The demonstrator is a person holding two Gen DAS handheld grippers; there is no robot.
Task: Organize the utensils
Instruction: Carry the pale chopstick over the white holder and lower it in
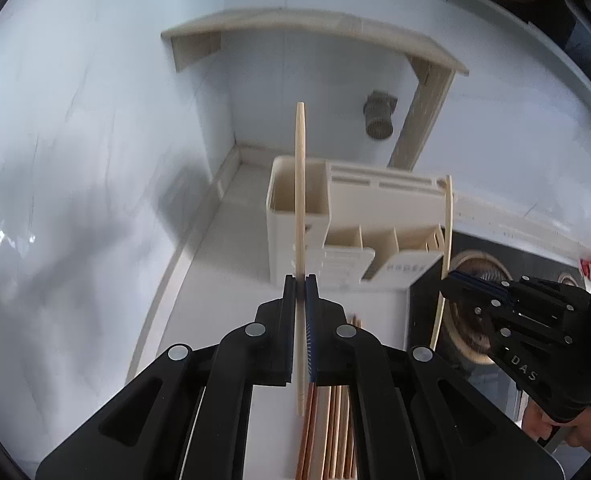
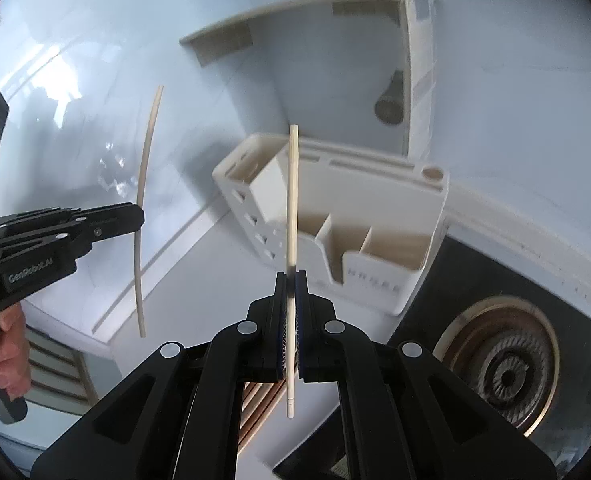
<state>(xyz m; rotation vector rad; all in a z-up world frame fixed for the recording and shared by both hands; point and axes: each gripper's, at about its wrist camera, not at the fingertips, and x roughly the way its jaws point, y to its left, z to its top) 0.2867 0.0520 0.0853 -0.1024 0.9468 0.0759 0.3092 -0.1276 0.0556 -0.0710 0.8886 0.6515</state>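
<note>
My left gripper [image 1: 300,280] is shut on a pale wooden chopstick [image 1: 300,184], which stands upright in front of the cream utensil holder [image 1: 281,240]. My right gripper [image 2: 291,278] is shut on a second pale chopstick [image 2: 293,200], also upright and lifted off the counter. Each gripper shows in the other's view: the right gripper [image 1: 451,278] at the right with its chopstick [image 1: 448,224], the left gripper [image 2: 139,216] at the left with its chopstick [image 2: 145,152]. Several reddish-brown chopsticks [image 1: 331,432] lie on the white counter below the grippers. The holder [image 2: 425,248] has several open compartments.
A gas stove burner [image 2: 503,368] in a black hob sits right of the holder. A beige shelf [image 1: 295,20] hangs on the white wall behind, with a small drain-like fitting [image 1: 379,120] under it. A person's hand [image 2: 3,344] grips the left gripper's handle.
</note>
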